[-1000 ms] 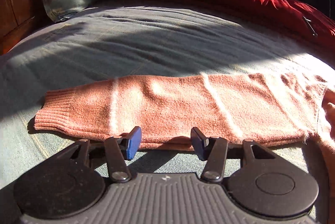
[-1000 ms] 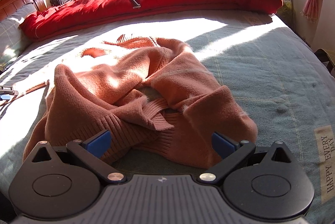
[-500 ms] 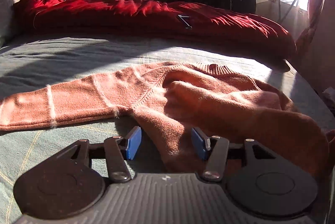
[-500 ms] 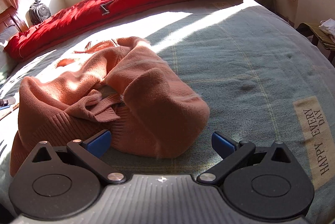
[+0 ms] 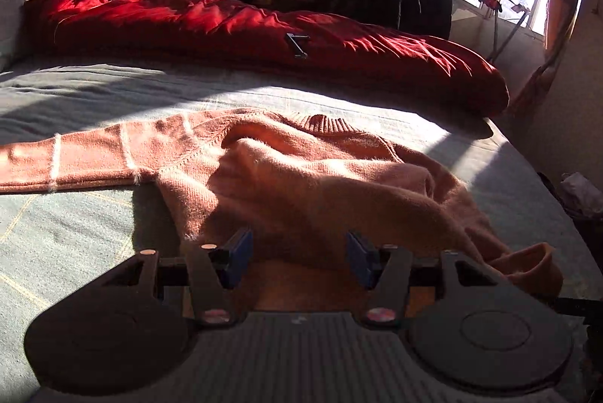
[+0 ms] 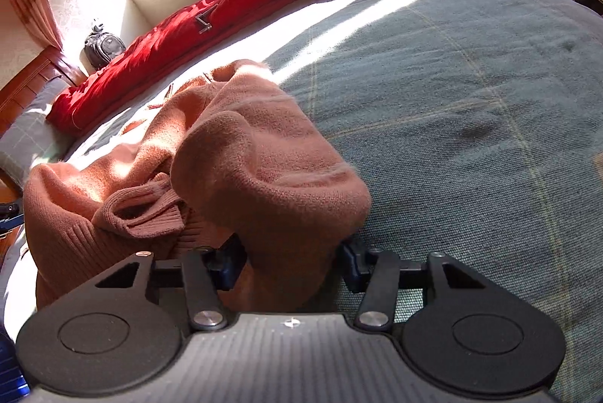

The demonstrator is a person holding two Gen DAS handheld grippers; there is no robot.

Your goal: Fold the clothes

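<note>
My right tongs (image 6: 290, 261) are closing round a thick fold of the sweater (image 6: 264, 169); the blue pads touch the knit on both sides. My left tongs (image 5: 299, 256) stand half open over its near edge, gripping nothing. The sweater is fuzzy salmon knit with ribbed cuffs, crumpled on the grey-green woven bedspread (image 6: 471, 94), one sleeve stretched left.

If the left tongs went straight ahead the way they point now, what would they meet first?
Most likely the orange sweater: its crumpled body lies right ahead of the left tongs, with the fabric already reaching between the half-open tips. How much gap remains is hard to judge from this view.
</note>
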